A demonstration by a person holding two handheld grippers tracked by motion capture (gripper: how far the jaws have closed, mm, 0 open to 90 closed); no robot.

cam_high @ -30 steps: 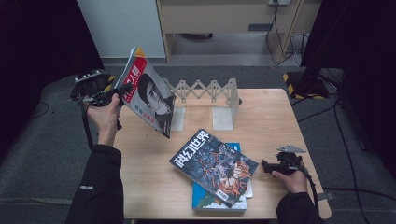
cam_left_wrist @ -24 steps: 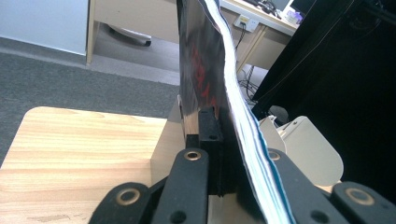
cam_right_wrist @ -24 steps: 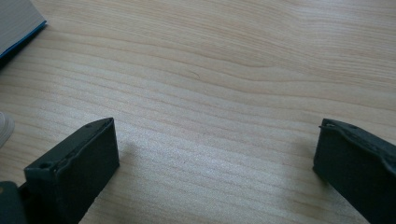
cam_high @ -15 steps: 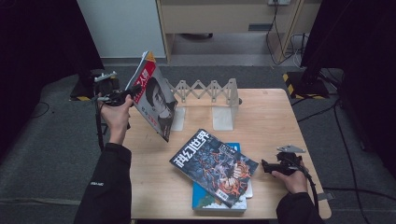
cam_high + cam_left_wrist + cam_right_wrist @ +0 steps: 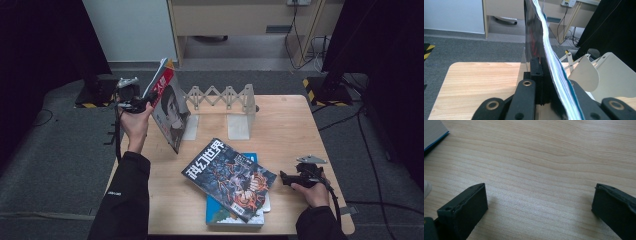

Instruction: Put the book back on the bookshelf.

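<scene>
My left gripper point(image 5: 142, 103) is shut on the edge of a red-and-white magazine point(image 5: 169, 107) with a face on its cover, held upright above the table's left rear corner. In the left gripper view the magazine point(image 5: 544, 42) runs edge-on between the jaws. A white expandable book rack point(image 5: 225, 100) stands just to its right, and its curved white dividers point(image 5: 586, 75) show close by. My right gripper point(image 5: 286, 178) rests low at the table's right front, open, with bare wood between its fingers point(image 5: 466, 207).
A dark comic magazine point(image 5: 230, 175) lies tilted on a blue book point(image 5: 220, 215) at the table's front middle; that book's corner point(image 5: 434, 132) shows near the right gripper. The wooden table point(image 5: 295, 125) is bare at the right rear. Desk and cables stand behind.
The left gripper has carried the magazine to the right, toward the book rack, and turned it more upright. The right gripper has stayed where it was.
</scene>
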